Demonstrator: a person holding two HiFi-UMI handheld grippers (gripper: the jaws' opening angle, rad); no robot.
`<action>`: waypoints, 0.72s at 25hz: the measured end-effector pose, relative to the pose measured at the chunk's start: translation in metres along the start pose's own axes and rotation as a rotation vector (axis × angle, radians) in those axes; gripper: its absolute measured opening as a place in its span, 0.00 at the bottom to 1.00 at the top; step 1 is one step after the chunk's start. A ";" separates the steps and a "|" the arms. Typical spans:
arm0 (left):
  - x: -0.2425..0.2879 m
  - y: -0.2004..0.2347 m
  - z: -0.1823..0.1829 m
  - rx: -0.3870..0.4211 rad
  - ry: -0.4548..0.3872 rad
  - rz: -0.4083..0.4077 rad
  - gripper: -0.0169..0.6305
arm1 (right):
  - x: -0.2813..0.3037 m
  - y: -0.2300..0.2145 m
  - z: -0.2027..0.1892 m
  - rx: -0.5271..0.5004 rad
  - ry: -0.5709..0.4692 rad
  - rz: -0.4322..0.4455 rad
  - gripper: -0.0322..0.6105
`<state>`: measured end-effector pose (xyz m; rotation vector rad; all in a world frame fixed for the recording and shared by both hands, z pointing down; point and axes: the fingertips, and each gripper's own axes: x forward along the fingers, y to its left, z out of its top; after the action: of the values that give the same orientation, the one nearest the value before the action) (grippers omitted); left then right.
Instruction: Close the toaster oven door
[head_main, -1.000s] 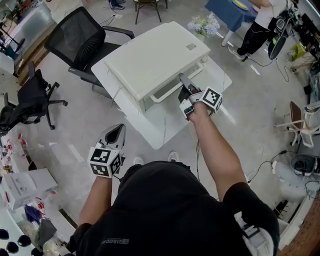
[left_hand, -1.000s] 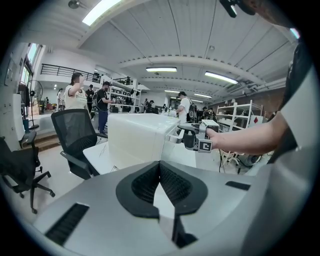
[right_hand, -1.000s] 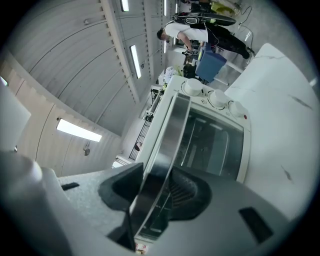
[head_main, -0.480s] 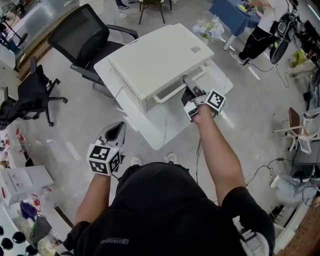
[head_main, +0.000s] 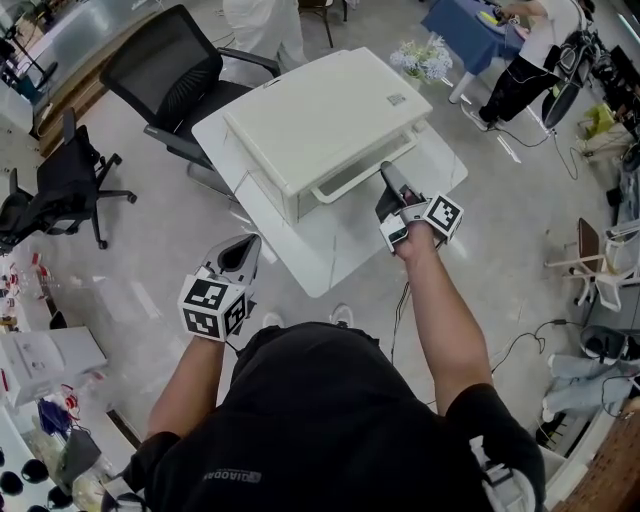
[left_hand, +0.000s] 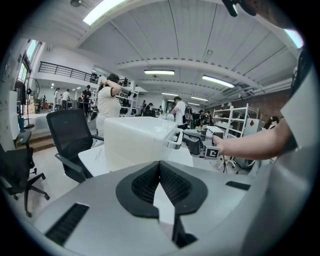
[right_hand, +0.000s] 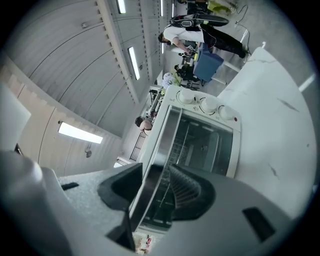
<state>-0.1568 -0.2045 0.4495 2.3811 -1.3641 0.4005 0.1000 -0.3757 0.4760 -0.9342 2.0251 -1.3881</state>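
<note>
The white toaster oven sits on a white table; its glass door stands upright against the front with the bar handle along it. My right gripper is at the handle's right end. In the right gripper view the handle runs between the jaws of the right gripper, which have just been opening; a gap shows on both sides of it. Low at the left, away from the table, my left gripper is shut on nothing. From the left gripper view the oven shows ahead.
A black office chair stands behind the table's left corner, and another at far left. A person in white stands behind the table. Another person is by a blue table at top right. Cables lie on the floor at right.
My right gripper has drawn back a little from the oven front along the handle. A person in white has come into view behind the table. The left gripper has stayed put.
</note>
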 end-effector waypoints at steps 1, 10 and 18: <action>0.001 -0.001 0.001 0.003 -0.001 -0.004 0.03 | -0.004 0.003 -0.001 -0.009 -0.002 0.001 0.30; 0.003 -0.009 0.021 0.017 -0.042 -0.034 0.03 | -0.038 0.041 -0.031 -0.517 0.099 -0.189 0.30; 0.000 -0.020 0.020 0.060 -0.040 -0.051 0.03 | -0.067 0.084 -0.096 -0.979 0.264 -0.220 0.26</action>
<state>-0.1384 -0.2047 0.4282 2.4801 -1.3234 0.3869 0.0510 -0.2474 0.4321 -1.4369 2.9381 -0.5502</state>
